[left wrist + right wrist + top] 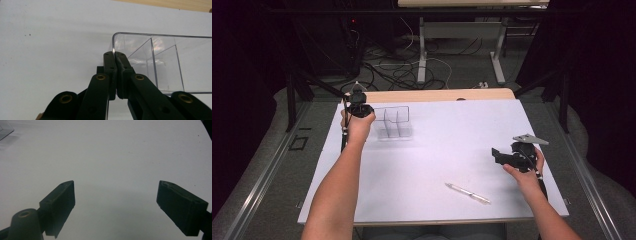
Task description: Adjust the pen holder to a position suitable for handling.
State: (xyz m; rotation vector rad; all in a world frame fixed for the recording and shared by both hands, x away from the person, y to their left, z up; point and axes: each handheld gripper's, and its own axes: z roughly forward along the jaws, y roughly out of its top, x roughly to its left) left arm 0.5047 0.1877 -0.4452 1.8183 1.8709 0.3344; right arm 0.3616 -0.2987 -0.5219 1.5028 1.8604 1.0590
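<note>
Left gripper (115, 58) pinches the clear organizer's (160, 62) wall (seen close up); right gripper (116, 195) gapes, empty.

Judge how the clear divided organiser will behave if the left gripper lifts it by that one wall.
The clear organiser looks thin-walled and probably light, so it should lift easily. The left gripper pinches only one end wall, so the far end may sag or tilt. Its smooth plastic could slip between the jaws.

Clear organizer (393, 122), black left gripper (115, 58), white table (437, 150)
</note>
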